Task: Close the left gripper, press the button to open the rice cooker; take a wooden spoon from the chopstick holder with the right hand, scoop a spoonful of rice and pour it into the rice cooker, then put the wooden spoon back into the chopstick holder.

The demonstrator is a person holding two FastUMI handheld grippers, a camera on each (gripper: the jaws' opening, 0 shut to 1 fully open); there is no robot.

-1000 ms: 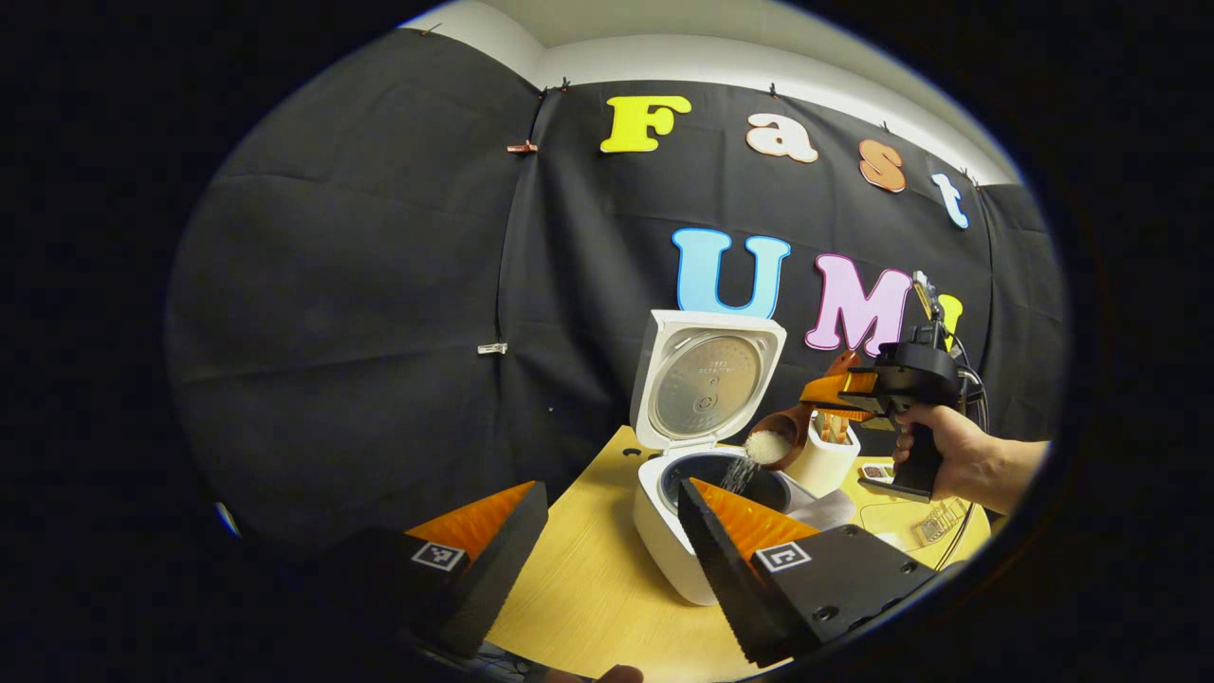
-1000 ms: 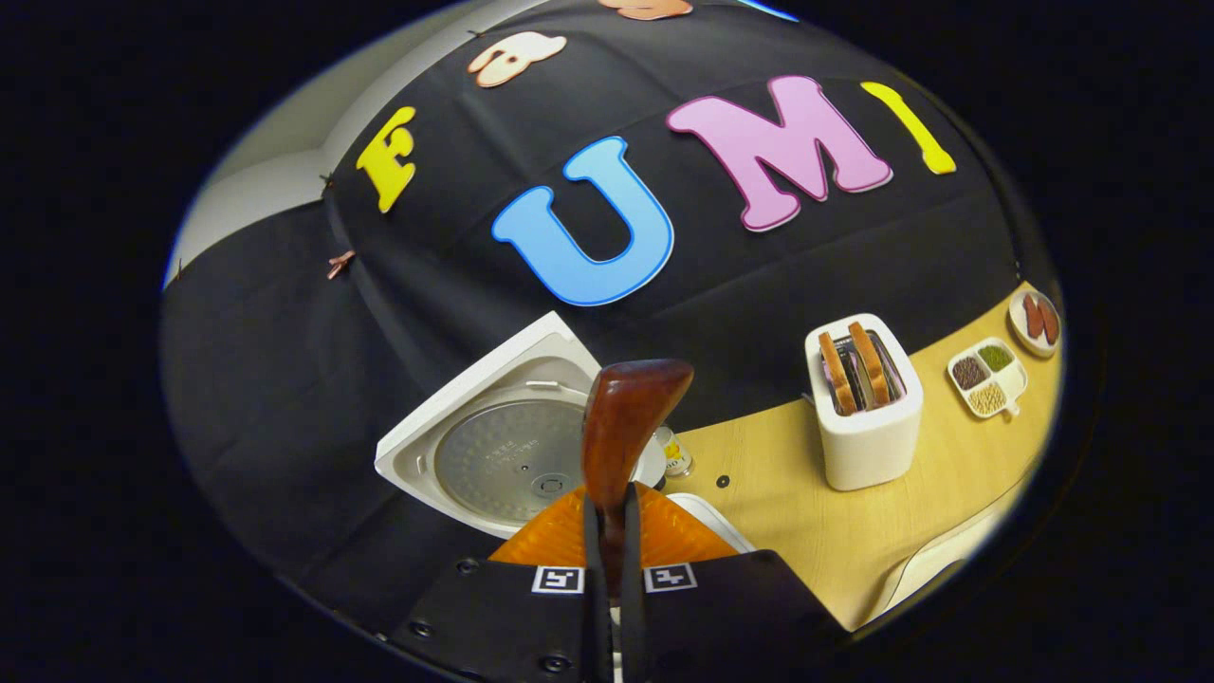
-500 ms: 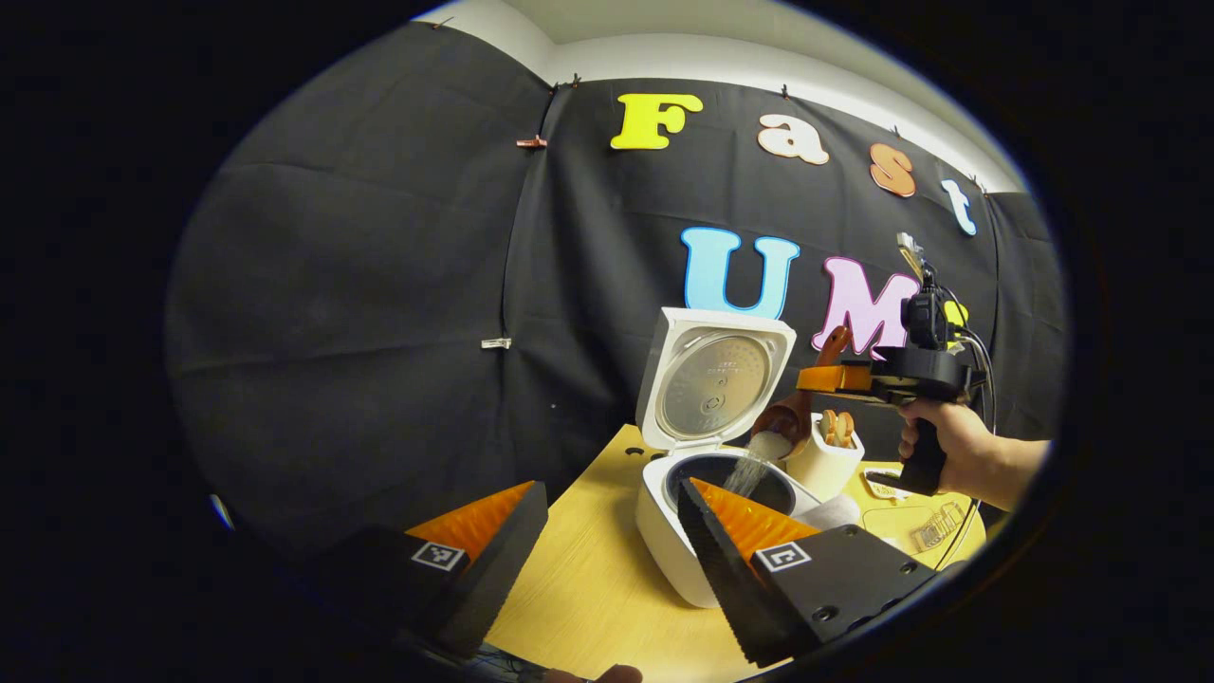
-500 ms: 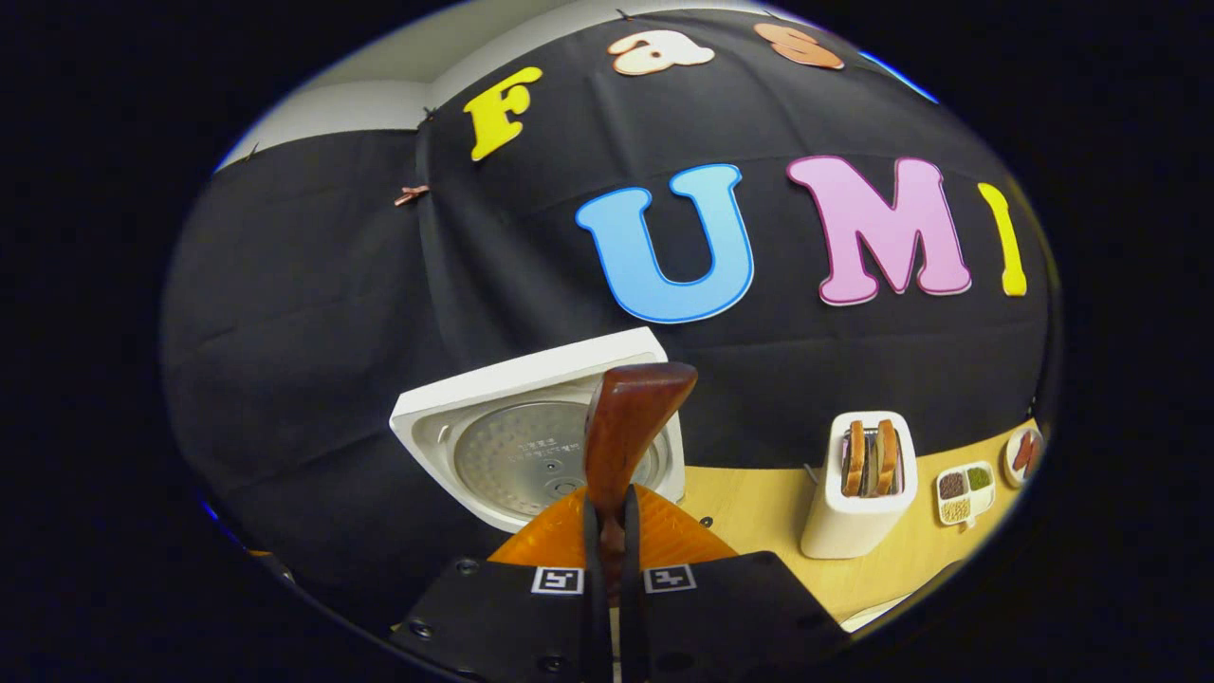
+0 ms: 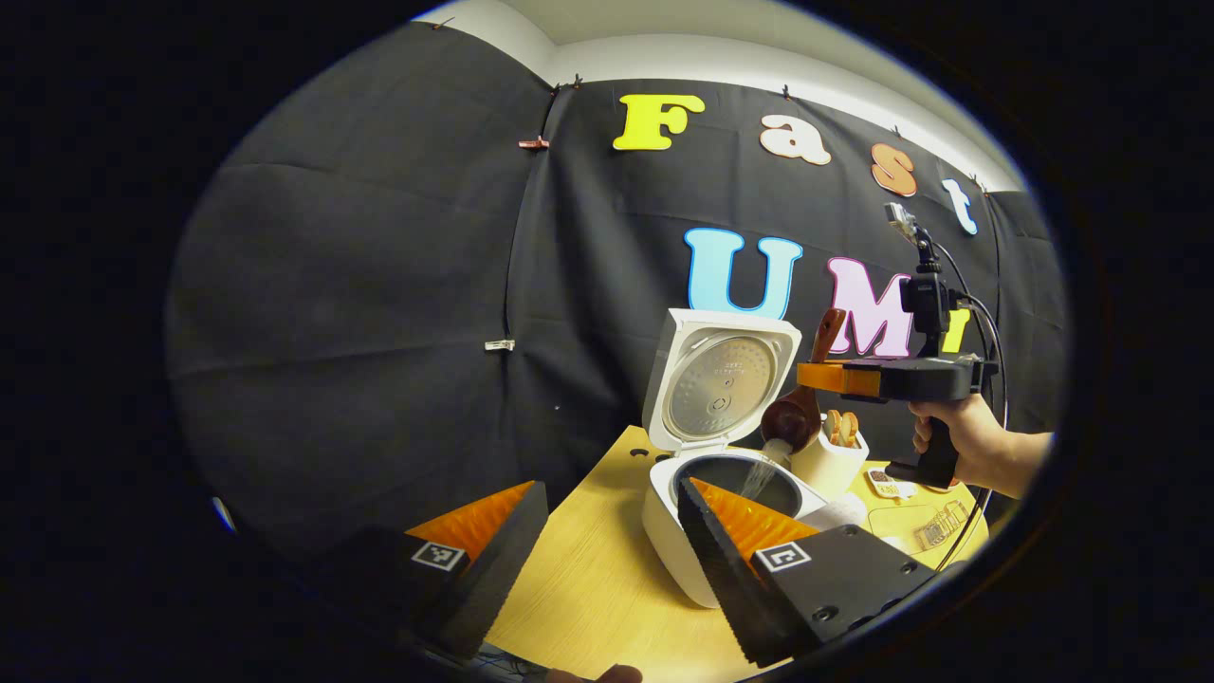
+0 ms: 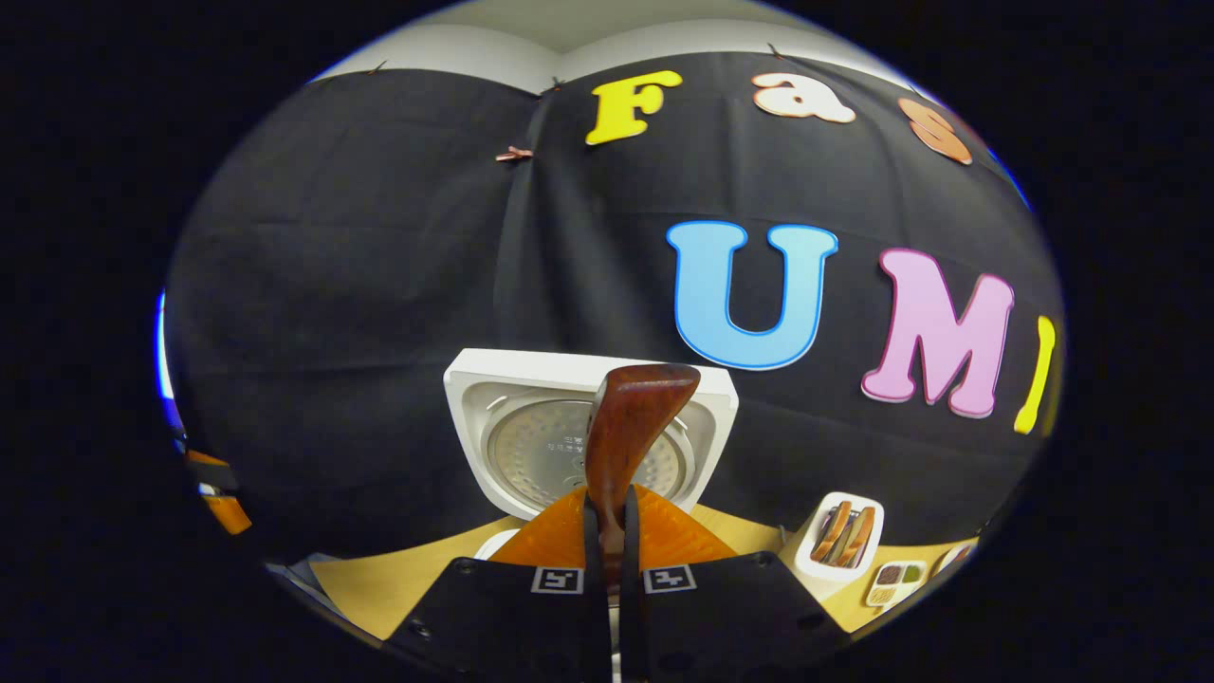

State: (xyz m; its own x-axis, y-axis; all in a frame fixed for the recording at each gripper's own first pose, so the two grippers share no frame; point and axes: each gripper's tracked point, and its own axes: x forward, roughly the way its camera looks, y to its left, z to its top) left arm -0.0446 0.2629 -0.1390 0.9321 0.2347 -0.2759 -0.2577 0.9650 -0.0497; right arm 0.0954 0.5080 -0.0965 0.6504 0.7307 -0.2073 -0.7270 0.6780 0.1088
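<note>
— How is the right hand (image 5: 967, 441) sitting?

— We're seeing it gripping the handle of the right gripper (image 5: 820, 377), holding it level above and just right of the rice cooker (image 5: 697, 541). Its fingers are pinching the wooden spoon (image 5: 801, 403) by the handle, bowl tipped down over the open pot, and rice (image 5: 759, 477) is streaming in.

— And the left gripper (image 5: 607, 531)?

— It's hanging in front of the cooker, fingers spread wide, touching nothing.

— What are we getting from the right gripper view?

— The spoon's handle end (image 6: 631, 427) rising between the pressed fingers, the cooker's raised lid (image 6: 579, 436) behind it — and a toaster (image 6: 839, 545) to the cooker's right.
</note>
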